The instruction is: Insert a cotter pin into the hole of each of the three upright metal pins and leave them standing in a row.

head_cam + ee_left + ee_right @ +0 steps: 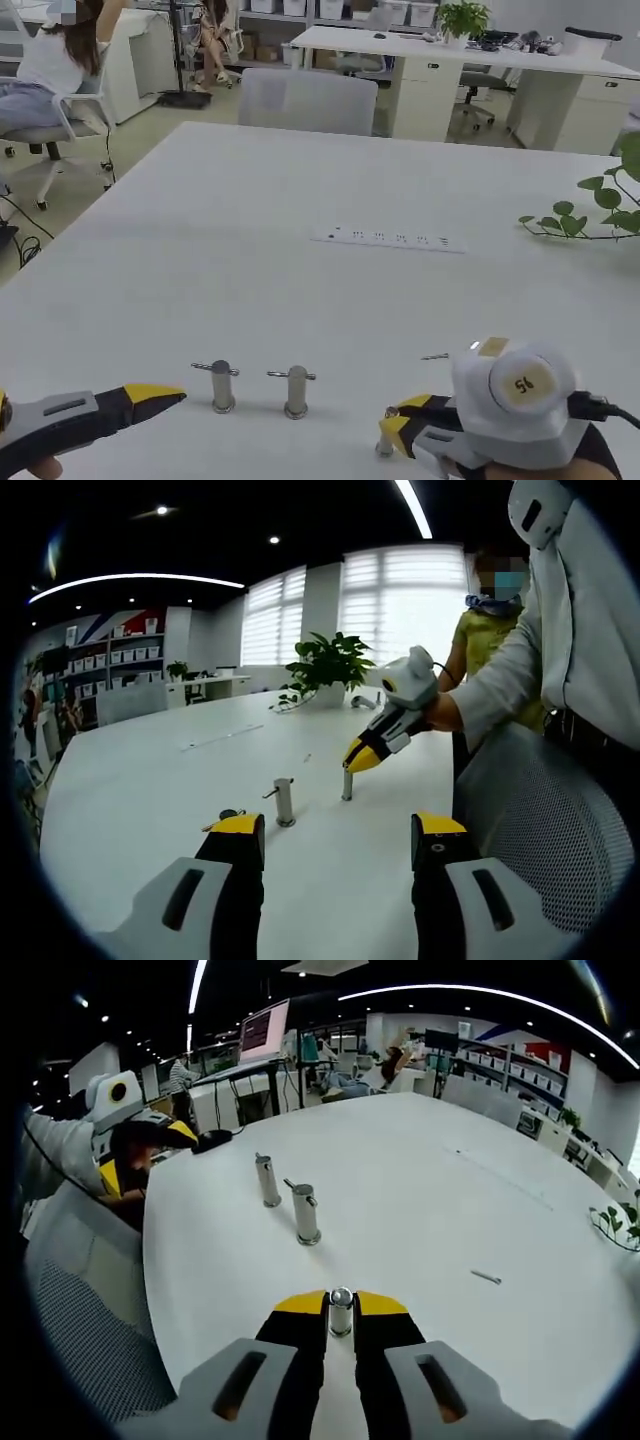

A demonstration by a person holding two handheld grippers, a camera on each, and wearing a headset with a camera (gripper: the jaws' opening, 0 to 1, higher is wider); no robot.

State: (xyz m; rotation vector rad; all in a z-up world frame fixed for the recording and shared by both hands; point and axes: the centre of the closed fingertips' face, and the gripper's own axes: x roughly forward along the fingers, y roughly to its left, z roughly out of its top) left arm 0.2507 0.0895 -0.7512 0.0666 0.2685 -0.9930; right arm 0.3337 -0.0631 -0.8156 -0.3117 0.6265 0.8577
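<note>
Bright, even light (fisheye-warped edges)

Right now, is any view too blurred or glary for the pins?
Head view: soft, even light, two pins clear though slightly blurred. Left gripper view: windows blown out, fisheye bends edges. Right gripper view: held pin sharp, no glare.

The white table (250,200) has a flat power strip (388,239) set near its middle. On the person's side of the power strip and off to its left, two upright metal pins stand side by side. These are the left pin (222,386) and the middle pin (296,391), each with a cotter pin through its top. A third pin (385,445) stands nearer the table edge, straight out from the strip and partly hidden. A loose cotter pin (435,356) lies flat between the strip and the third pin. A leafy plant stem (585,218) trails over the tabletop to the strip's right.
</note>
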